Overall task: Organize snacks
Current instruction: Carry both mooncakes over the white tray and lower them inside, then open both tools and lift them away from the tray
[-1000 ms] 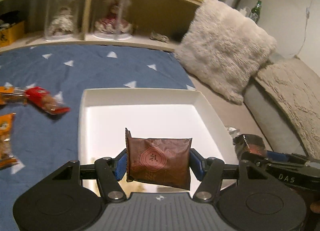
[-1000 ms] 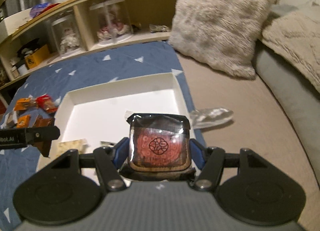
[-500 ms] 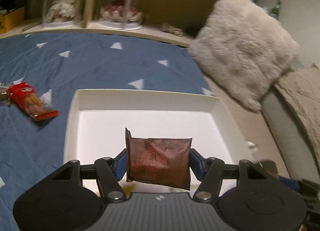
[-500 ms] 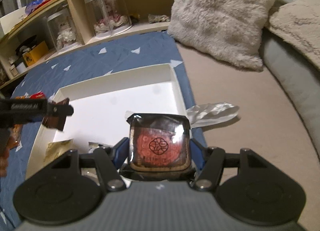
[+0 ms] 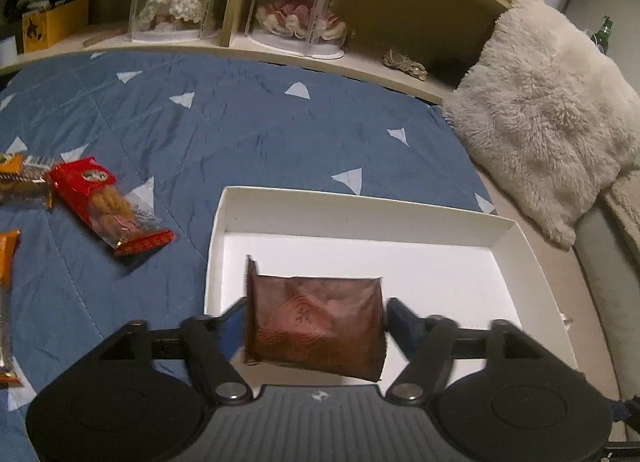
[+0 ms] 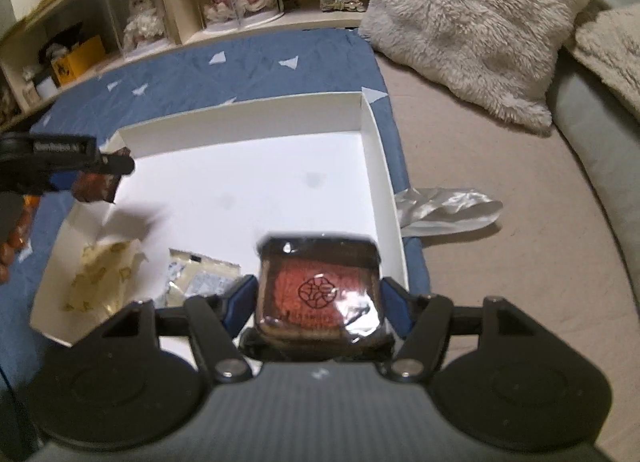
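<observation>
Left gripper (image 5: 316,322) clamps a soft brown foil snack packet (image 5: 314,332) by its side edges above the shallow white cardboard box (image 5: 360,203). Right gripper (image 6: 319,302) grips a stiffer, glossy, likely slippery plastic-wrapped red pastry (image 6: 319,294) over the box's near right corner.

Box (image 6: 376,141) on the bedspread (image 5: 240,129). In box, near-left corner: two packets (image 6: 104,278) side by side. Left of box, on bedspread: snack packs (image 5: 108,205). Right of box: empty wrapper (image 6: 448,205). Far right: pillow (image 5: 544,113). Far side: shelf (image 5: 280,49).
</observation>
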`<state>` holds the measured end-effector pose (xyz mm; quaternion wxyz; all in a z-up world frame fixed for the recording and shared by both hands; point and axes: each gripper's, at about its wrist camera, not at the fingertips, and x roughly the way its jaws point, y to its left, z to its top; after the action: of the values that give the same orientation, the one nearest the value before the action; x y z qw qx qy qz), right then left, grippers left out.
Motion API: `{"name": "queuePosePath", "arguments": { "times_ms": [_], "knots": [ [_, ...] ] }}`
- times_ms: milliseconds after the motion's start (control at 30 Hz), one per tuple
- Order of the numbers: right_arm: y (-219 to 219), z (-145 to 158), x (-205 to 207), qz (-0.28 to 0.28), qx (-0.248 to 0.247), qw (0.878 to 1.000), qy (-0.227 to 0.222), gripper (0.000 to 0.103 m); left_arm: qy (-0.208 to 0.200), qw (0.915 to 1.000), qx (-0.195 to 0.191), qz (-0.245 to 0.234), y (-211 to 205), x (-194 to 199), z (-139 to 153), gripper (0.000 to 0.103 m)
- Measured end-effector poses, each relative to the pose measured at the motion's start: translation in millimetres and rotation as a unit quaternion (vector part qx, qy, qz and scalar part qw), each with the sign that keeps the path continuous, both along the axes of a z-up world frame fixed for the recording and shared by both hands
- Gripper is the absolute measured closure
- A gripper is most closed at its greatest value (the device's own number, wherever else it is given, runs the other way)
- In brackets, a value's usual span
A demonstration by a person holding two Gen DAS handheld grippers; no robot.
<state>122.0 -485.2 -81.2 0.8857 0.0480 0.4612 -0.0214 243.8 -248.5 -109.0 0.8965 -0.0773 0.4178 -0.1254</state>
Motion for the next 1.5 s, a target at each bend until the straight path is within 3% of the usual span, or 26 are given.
{"name": "queuePosePath", "arguments": {
  "times_ms": [33,133,300,733,1000,1500],
  "knots": [
    [0,1,0,-0.004,-0.007,1.000,0.000,0.011,-0.003,1.0000,0.007,-0.003,-1,-1,2,0.020],
    [0,5,-2,-0.007,-0.008,1.000,0.007,0.002,-0.002,0.9996,0.020,-0.020,-3,-6,3,0.015],
    [4,8,-6,-0.003,-0.003,1.000,0.013,0.001,0.000,0.9983,0.043,-0.039,-6,-16,3,0.015],
    [17,18,-21,0.000,-0.001,1.000,0.015,0.001,-0.001,0.9966,0.046,-0.069,-3,-48,20,0.013],
    [25,29,-31,-0.010,-0.001,1.000,0.006,0.001,-0.006,0.9955,0.048,-0.081,4,-70,34,0.002],
    [43,49,-43,-0.032,0.011,0.999,-0.011,0.001,-0.015,0.9951,0.043,-0.088,36,-105,54,0.001]
  ]
}}
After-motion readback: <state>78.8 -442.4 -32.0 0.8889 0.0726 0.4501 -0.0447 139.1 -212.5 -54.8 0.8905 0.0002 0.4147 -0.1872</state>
